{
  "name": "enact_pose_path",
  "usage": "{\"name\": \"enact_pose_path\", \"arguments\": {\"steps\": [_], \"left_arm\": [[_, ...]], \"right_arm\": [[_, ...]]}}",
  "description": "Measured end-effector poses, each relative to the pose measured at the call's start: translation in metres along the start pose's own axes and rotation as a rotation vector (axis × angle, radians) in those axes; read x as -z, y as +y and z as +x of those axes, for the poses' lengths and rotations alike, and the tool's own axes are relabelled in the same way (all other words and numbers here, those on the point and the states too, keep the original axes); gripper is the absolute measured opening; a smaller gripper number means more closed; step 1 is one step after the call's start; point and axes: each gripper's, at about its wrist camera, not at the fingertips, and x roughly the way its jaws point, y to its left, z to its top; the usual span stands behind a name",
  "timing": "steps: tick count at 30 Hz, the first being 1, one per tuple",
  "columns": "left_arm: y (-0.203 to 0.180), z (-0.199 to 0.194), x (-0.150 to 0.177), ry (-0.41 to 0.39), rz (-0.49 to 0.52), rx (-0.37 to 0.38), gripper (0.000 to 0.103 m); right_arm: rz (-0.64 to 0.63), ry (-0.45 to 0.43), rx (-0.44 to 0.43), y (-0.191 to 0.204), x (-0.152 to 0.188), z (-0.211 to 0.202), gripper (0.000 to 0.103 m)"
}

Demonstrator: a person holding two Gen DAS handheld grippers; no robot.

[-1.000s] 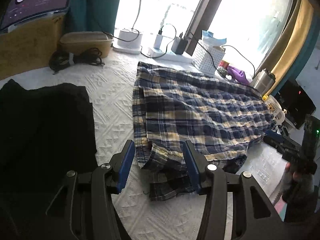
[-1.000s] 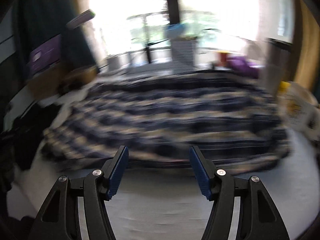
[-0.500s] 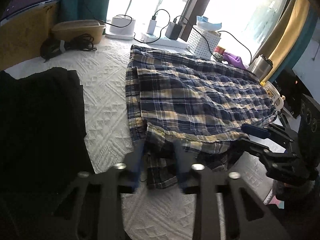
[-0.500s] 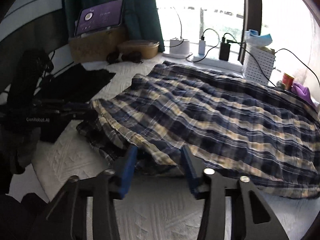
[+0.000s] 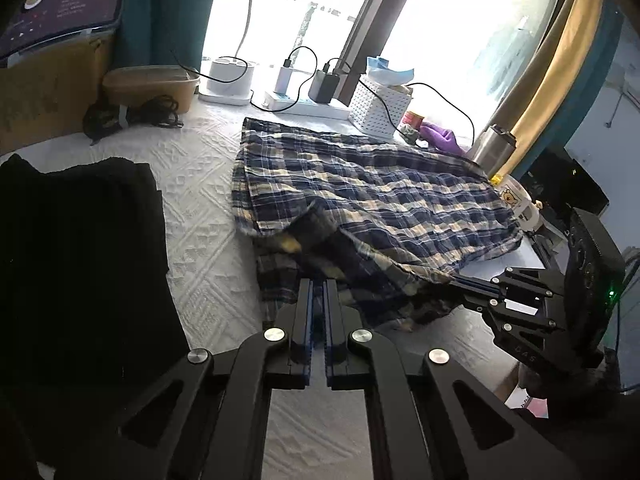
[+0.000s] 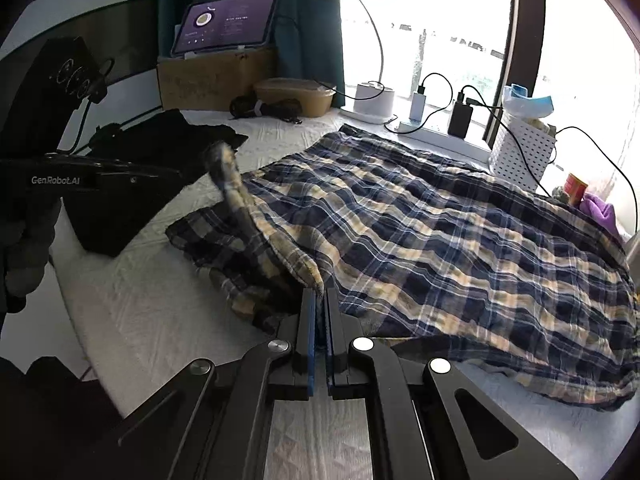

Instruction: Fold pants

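Both jaws have just closed: your left gripper (image 5: pixel 318 286) and right gripper (image 6: pixel 320 294) now pinch the plaid pants (image 6: pixel 420 232) edge, ready to lift and fold.

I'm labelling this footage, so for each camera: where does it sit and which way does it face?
Left wrist: on the left hand-held gripper, facing down its shut fingers at the plaid pants; the right hand-held gripper shows at the side.
Right wrist: on that gripper, pinching the pants' near edge; the left one appears beside it.
Shared: pants, white basket, black garment.
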Motion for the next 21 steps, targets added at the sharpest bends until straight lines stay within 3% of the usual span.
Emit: {"name": "enact_pose_path", "arguments": {"steps": [5,9,10,11,13,21], "left_arm": [[0.004,0.006,0.001,0.035,0.006,-0.030,0.003],[0.002,0.004,-0.015,0.000,0.047,-0.068,0.007],[0.001,0.005,-0.019,-0.015,0.054,-0.070,0.021],[0.001,0.006,-0.022,-0.019,0.056,-0.066,0.043],[0.002,0.012,-0.027,-0.016,0.055,-0.057,0.058],[-0.002,0.058,-0.020,0.158,0.086,-0.069,0.055]], "right_arm": [[-0.009,0.014,-0.018,0.008,0.008,-0.001,0.003],[-0.002,0.030,-0.020,0.007,0.012,0.006,0.003],[0.005,0.025,-0.021,0.007,0.012,0.006,0.003],[0.018,0.018,-0.023,0.006,0.011,0.007,0.004],[0.040,0.000,-0.030,0.003,0.010,0.006,0.004],[0.083,-0.033,-0.045,-0.007,0.009,0.001,0.004]]}}
